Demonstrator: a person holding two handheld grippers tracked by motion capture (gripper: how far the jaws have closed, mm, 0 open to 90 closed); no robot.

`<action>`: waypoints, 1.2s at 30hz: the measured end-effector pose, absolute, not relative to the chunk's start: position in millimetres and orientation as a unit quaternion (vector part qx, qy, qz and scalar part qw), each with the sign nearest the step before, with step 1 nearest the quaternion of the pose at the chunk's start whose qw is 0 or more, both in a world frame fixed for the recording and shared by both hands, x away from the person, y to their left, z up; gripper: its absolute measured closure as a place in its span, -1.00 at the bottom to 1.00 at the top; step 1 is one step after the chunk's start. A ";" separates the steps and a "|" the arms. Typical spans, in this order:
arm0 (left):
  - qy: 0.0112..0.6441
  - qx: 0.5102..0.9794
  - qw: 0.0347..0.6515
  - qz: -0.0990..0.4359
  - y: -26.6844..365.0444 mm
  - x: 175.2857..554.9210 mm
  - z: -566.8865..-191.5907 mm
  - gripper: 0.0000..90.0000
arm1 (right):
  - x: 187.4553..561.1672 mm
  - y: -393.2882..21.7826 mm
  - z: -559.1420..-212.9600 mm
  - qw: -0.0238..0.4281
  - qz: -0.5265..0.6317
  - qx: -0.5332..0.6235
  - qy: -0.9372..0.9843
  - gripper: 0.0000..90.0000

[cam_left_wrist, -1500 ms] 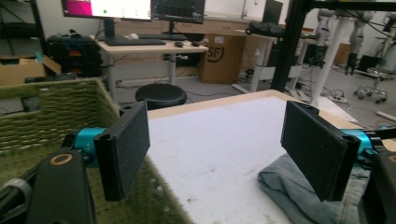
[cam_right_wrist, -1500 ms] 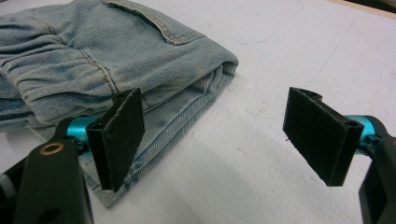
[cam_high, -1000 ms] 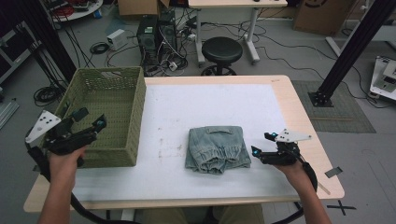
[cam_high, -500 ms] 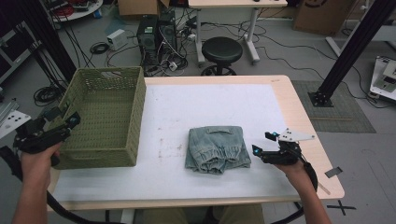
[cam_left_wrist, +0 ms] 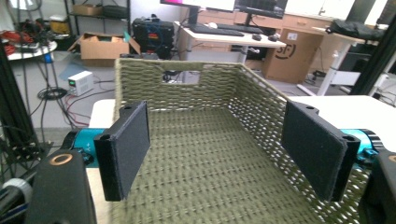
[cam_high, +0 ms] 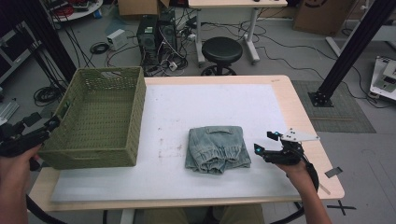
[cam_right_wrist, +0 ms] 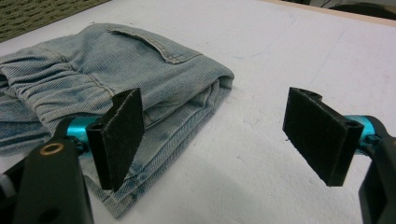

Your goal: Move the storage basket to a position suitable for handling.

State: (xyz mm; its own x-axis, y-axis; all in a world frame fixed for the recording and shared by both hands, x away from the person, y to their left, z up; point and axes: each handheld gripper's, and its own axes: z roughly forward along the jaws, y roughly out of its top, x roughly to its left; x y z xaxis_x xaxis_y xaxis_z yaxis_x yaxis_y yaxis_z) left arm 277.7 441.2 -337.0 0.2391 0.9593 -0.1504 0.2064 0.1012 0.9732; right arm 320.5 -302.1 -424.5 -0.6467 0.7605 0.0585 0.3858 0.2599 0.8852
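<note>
We see a black stool (cam_high: 222, 50) at twelve o'clock beyond the table (cam_high: 299, 112). A computer tower (cam_high: 156, 35) stands at eleven.

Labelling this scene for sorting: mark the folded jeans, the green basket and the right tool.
folded jeans (cam_high: 217, 148), high view, middle of the top fold.
green basket (cam_high: 140, 106), high view, right wall's rim.
right tool (cam_high: 264, 142), high view, midway between its fingertips.

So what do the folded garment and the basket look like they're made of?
Garment: pale blue denim by the look, faded matte finish; twill weave, stitched seams and a gathered elastic waistband show in the right gripper view. Basket: olive green, woven openwork walls with a cut-out handle; could be moulded plastic or woven cord, the look leaves it open.
</note>
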 end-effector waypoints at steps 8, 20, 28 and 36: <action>0.526 0.577 0.525 0.338 459.6 281.0 -354.2 -0.47 | 318.3 -302.3 -423.7 0.196 0.484 0.375 0.766 -0.53; 0.540 0.592 0.505 0.321 480.0 291.6 -374.0 -0.46 | 314.9 -305.6 -425.3 0.199 0.477 0.381 0.766 -0.53; 0.534 0.614 0.501 0.295 480.1 305.6 -383.7 -0.46 | 313.9 -308.5 -425.5 0.201 0.478 0.389 0.762 -0.53; 0.519 0.636 0.504 0.268 475.1 314.9 -387.5 -0.46 | 313.8 -308.5 -426.6 0.202 0.475 0.394 0.761 -0.53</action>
